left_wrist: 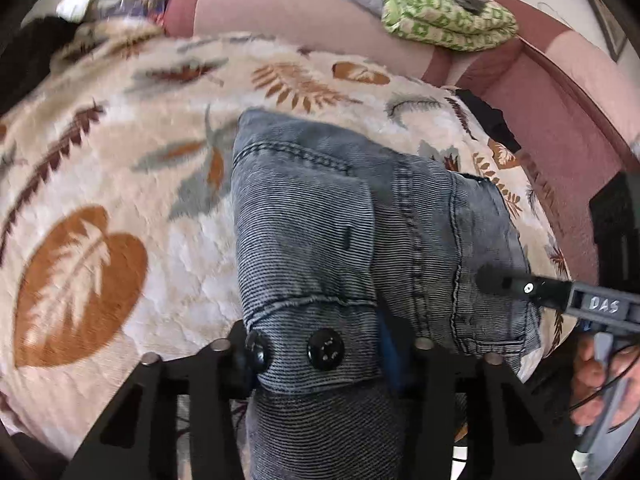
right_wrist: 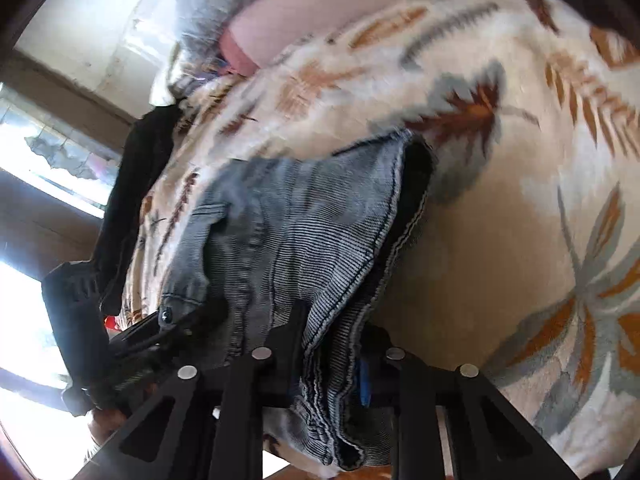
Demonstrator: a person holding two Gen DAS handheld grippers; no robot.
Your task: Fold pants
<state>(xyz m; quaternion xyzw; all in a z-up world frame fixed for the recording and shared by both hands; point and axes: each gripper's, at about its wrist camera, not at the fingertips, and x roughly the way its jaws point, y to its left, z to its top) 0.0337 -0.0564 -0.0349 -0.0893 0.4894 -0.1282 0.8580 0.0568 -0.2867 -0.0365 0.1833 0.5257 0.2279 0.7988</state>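
Across the middle of the leaf-print blanket [left_wrist: 120,184], reaching to its near edge, lie the grey denim pants [left_wrist: 320,216], already doubled into a thick bundle. The left gripper [left_wrist: 324,350] is clamped on the buttoned waistband end, cloth bunched between its fingers; the right gripper [right_wrist: 332,364] is pinched on a stack of hem-like edges, several layers deep. Denim like this looks soft but heavy for cloth, and grippy rather than slick, so it should drape and sag between two holds; stitched seams, waistband and hems are probably the firmest places to take it, since loose panels would slip out layer by layer. From the left wrist, the two black buttons [left_wrist: 326,349], a back pocket and a green patterned cloth [left_wrist: 444,16] on the pink sofa back [left_wrist: 560,92] are visible. Only the right wrist view shows the layered raw edges, a dark garment [right_wrist: 136,200] at the blanket's left edge, and a bright window.
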